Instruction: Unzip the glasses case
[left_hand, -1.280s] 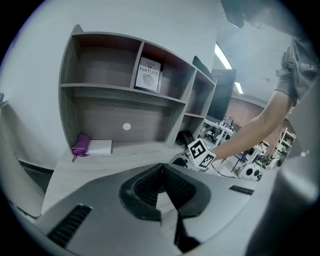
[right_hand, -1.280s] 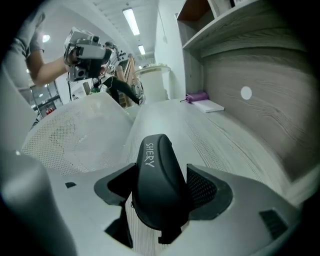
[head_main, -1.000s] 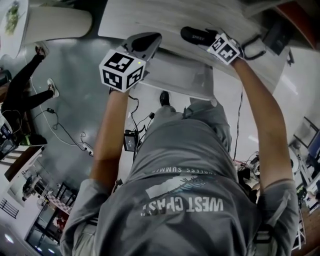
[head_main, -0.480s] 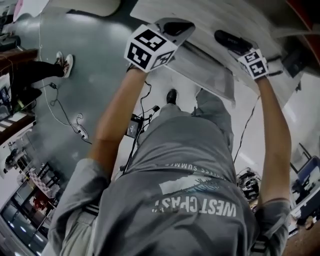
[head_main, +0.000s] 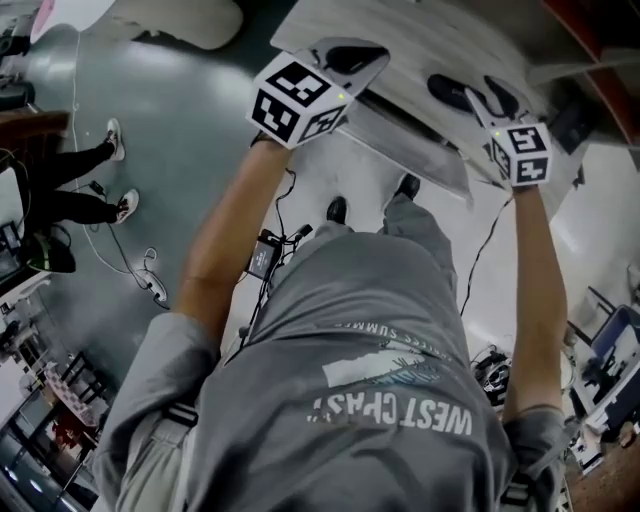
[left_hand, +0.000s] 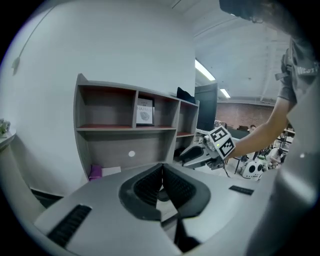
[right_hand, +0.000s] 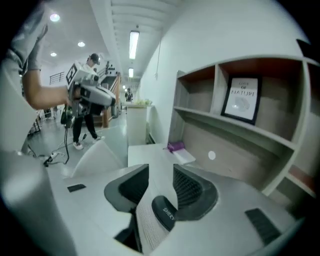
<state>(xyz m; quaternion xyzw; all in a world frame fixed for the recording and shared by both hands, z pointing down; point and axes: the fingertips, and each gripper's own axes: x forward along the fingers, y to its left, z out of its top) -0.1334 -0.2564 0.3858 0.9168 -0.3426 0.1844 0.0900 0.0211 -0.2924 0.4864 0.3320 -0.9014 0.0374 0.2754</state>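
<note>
The black glasses case (head_main: 447, 91) lies flat on the pale wood-grain table (head_main: 400, 30). My right gripper (head_main: 492, 102) hangs above and just right of it, apart from it. In the right gripper view the case (right_hand: 165, 212) shows far below through the gap of that gripper (right_hand: 160, 172); its jaws are closing with nothing gripped between them. My left gripper (head_main: 350, 55) is held over the table's near left part, shut and empty. In the left gripper view its fingers (left_hand: 161, 172) meet, and the right gripper (left_hand: 207, 152) shows beyond them.
A shelf unit stands at the back of the table, with a framed print (right_hand: 243, 98) in one bay. A small purple thing (right_hand: 175, 146) lies on the table by the shelf. A person stands on the floor at the left (head_main: 70, 190). Cables (head_main: 275, 240) lie by my feet.
Both grippers have risen from the table. The right gripper, low beside the case before, is now lifted clear of it and its jaws have narrowed.
</note>
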